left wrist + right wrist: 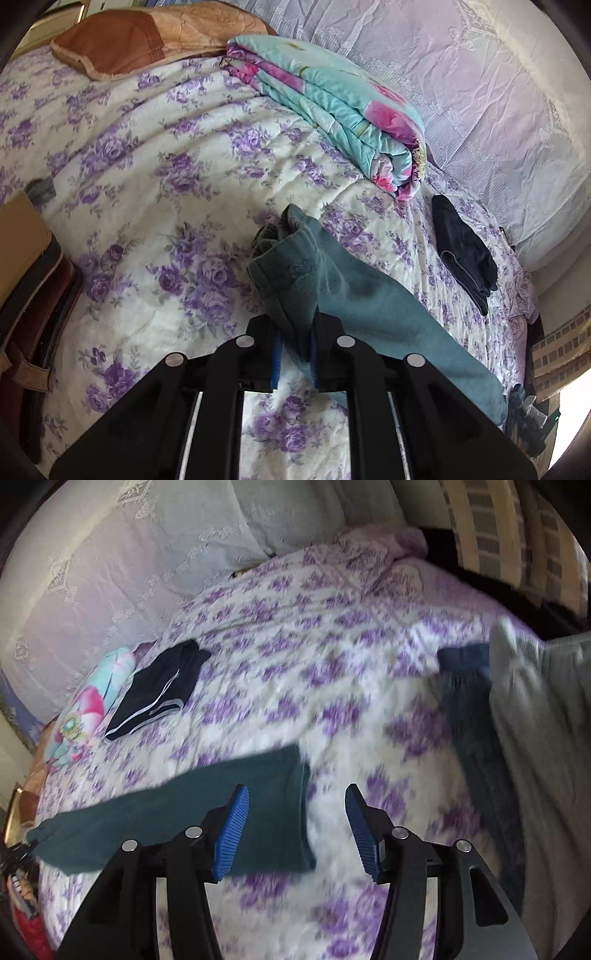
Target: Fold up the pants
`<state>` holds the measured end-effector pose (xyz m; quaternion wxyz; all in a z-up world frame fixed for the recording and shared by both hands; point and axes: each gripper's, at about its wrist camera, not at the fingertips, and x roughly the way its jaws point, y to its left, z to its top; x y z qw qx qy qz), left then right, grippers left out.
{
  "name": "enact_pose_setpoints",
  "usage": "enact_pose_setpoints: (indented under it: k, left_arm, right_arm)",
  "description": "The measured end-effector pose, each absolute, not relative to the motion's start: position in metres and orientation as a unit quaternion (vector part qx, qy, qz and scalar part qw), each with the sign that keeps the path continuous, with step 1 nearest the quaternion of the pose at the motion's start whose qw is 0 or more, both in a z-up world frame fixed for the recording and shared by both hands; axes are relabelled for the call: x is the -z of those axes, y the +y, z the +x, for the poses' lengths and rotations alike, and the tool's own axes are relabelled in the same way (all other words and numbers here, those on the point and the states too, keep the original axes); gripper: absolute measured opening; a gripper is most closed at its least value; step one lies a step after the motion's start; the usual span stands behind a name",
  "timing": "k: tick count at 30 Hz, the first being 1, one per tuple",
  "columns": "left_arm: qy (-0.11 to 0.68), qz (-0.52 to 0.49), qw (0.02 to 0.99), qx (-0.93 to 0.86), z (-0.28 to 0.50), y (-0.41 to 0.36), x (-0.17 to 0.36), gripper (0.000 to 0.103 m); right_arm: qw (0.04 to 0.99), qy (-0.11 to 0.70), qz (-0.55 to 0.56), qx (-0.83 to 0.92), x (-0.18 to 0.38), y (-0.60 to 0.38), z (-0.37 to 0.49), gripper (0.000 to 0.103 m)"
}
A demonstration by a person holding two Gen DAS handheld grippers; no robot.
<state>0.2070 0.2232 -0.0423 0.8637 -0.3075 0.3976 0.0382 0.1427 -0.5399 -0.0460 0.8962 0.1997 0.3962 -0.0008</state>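
Dark teal pants (354,295) lie on a bed with a purple floral bedspread (155,177). My left gripper (295,332) is shut on the bunched waistband end of the pants and holds it a little above the bed. In the right wrist view the pants (177,819) stretch from the left to a straight leg hem near the middle. My right gripper (297,797) is open and empty, just above that hem end, its left finger (232,830) over the cloth. The view is motion-blurred.
A folded turquoise and pink quilt (332,107) and a brown pillow (122,40) lie at the back. Folded black shorts (159,690) lie beside the quilt. Grey and dark blue clothes (517,720) are piled at the right. White lace pillows (92,576) line the far side.
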Motion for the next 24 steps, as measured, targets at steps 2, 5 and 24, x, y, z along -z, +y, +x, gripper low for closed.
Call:
enact_pose_setpoints:
  k: [2, 5, 24]
  left_arm:
    - [0.4, -0.307, 0.863, -0.041, 0.21, 0.222, 0.045, 0.011]
    - [0.403, -0.3, 0.863, -0.05, 0.213, 0.219, 0.048, 0.011]
    - [0.424, -0.292, 0.856, -0.045, 0.208, 0.219, 0.046, 0.016]
  right_arm:
    - [0.884, 0.408, 0.23, -0.018, 0.061, -0.535, 0.135, 0.056]
    - [0.862, 0.417, 0.286, -0.034, 0.083, -0.535, 0.135, 0.056]
    - [0.872, 0.41, 0.264, -0.031, 0.077, -0.54, 0.155, 0.014]
